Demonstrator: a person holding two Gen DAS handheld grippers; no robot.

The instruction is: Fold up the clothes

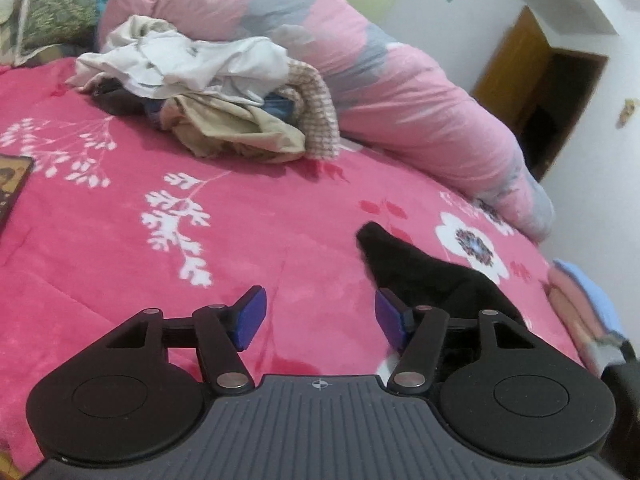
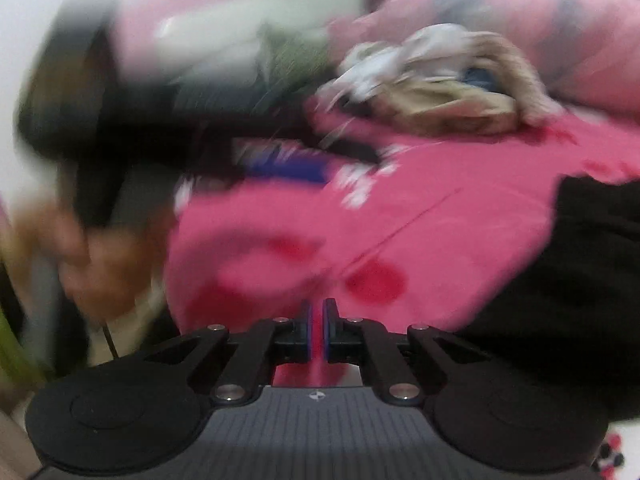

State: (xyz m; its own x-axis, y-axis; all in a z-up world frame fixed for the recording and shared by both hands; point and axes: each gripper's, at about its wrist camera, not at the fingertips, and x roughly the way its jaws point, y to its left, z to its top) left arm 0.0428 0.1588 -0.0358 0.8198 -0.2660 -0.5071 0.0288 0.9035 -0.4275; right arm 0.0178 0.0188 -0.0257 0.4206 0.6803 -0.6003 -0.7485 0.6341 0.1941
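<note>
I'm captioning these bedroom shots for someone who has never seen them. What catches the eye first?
The bright pink floral bedspread fills both views. A rumpled pile of unfolded clothes sits at its far side, against a pink and grey duvet. A black garment lies near the left gripper, whose blue fingers stand apart.

Pink bedspread (image 1: pixel 120 240), clothes pile (image 1: pixel 208 88), black garment (image 1: pixel 420 276)

Fuzzy pink blanket (image 1: pixel 120 240), matt black garment (image 1: pixel 420 276), crumpled cotton clothes pile (image 1: pixel 208 84)
</note>
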